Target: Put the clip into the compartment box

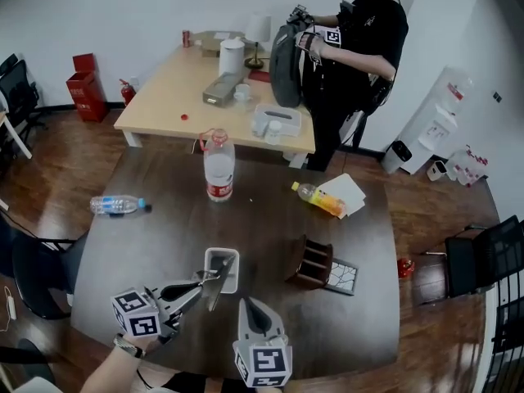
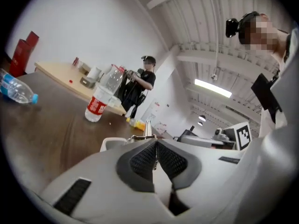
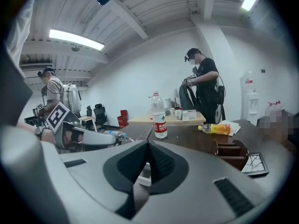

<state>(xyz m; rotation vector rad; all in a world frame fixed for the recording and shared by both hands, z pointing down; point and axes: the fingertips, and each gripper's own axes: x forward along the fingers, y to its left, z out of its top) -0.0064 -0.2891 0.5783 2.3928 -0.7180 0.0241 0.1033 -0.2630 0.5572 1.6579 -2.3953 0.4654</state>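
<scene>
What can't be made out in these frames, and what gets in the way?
- Left gripper view: only a metal tip of the clip shows past the shut left tool, which hides the rest.
- Head view: the clip and the tool's tip cover part of the inside of the white tray.
- Head view: the slots of the compartment box are too dark and small to tell whether they are empty.

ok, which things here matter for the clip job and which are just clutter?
Job: clip in left tool, wooden compartment box, white tray.
Lying about: red-label bottle, water bottle on its side, orange drink bottle, paper, patterned tile.
</scene>
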